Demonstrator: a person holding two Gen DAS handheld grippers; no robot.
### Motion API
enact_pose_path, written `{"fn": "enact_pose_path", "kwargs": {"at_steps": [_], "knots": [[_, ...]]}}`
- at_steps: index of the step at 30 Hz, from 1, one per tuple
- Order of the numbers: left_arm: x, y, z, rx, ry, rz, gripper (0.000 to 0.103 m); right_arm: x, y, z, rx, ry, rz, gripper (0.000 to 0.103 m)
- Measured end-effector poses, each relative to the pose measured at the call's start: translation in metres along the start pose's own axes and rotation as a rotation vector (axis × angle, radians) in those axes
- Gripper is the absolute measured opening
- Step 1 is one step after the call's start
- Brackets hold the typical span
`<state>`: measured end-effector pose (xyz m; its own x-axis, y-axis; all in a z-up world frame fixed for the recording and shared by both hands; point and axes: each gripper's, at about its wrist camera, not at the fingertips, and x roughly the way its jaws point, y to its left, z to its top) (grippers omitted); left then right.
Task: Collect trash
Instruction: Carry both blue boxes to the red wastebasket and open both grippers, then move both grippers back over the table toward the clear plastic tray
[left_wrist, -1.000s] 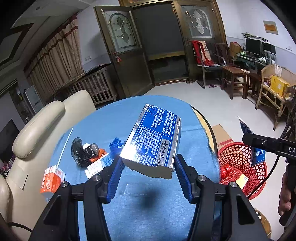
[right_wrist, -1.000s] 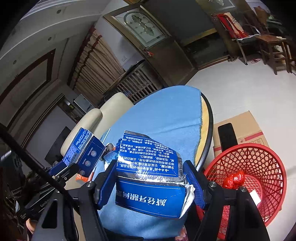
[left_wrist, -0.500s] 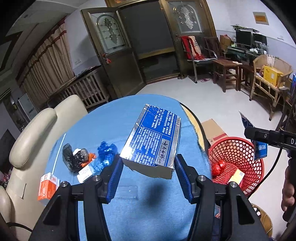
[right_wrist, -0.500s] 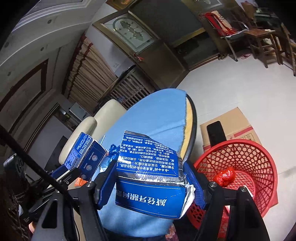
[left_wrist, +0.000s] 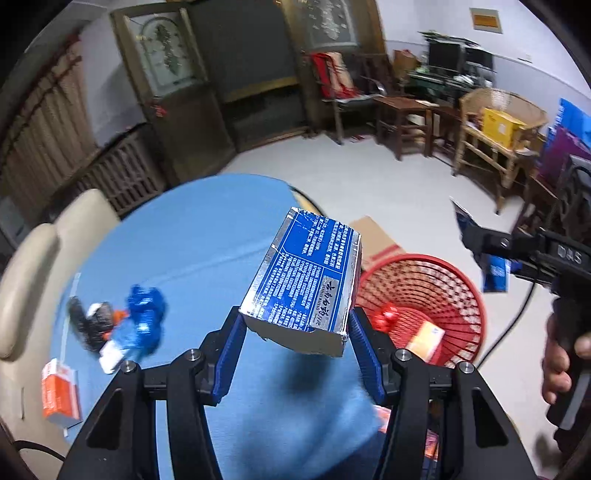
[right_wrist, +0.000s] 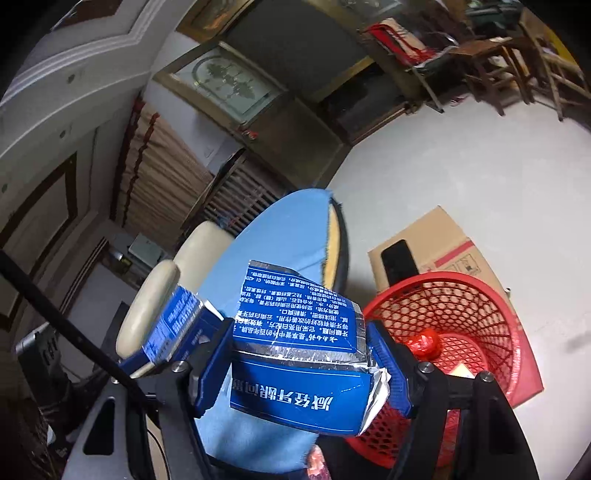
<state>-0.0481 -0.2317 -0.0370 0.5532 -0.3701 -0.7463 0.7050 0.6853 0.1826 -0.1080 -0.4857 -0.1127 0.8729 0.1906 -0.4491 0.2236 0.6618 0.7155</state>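
Note:
My left gripper (left_wrist: 295, 332) is shut on a blue and silver carton (left_wrist: 306, 280), held above the blue-clothed round table (left_wrist: 192, 236) near its right edge. My right gripper (right_wrist: 301, 365) is shut on a second, torn blue and silver carton (right_wrist: 299, 354), held beside the table's edge. The red mesh basket (left_wrist: 424, 306) stands on the floor to the right of the table, with a red wad and a small box inside. In the right wrist view the basket (right_wrist: 454, 332) lies just right of the held carton. The right gripper (left_wrist: 491, 254) shows at the right of the left wrist view.
On the table's left lie a blue wrapper (left_wrist: 144, 317), a black bag (left_wrist: 88, 321) and an orange-and-white box (left_wrist: 59, 395). A cardboard box (right_wrist: 439, 243) sits on the floor behind the basket. A cream sofa (left_wrist: 33, 273) borders the table. A hand (left_wrist: 561, 354) grips the right tool.
Both grippers have swung right toward the basket with their cartons still held. The basket has grown larger and nearer in both views; the table trash has slid left.

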Motion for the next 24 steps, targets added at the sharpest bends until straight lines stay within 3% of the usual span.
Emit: {"fn": "enact_pose_path", "kwargs": {"at_steps": [5,12,15,19,24], "knots": [[0.013,-0.02,0.005,0.02,0.043,-0.085,0.059,-0.009,-0.02,0.005,0.065,-0.019,-0.016,0.075],[0.025,-0.049,0.009,0.077,0.07,-0.147,0.059,-0.015,-0.043,0.009,0.148,-0.013,-0.04,0.076],[0.028,-0.053,0.01,0.092,0.071,-0.166,0.065,-0.014,-0.05,0.009,0.186,-0.002,-0.042,0.078],[0.027,-0.049,0.008,0.088,0.064,-0.158,0.065,-0.015,-0.053,0.01,0.191,-0.01,-0.049,0.078],[0.026,-0.014,-0.007,0.033,0.06,-0.107,0.066,-0.015,-0.047,0.012,0.162,-0.02,-0.047,0.078]]}}
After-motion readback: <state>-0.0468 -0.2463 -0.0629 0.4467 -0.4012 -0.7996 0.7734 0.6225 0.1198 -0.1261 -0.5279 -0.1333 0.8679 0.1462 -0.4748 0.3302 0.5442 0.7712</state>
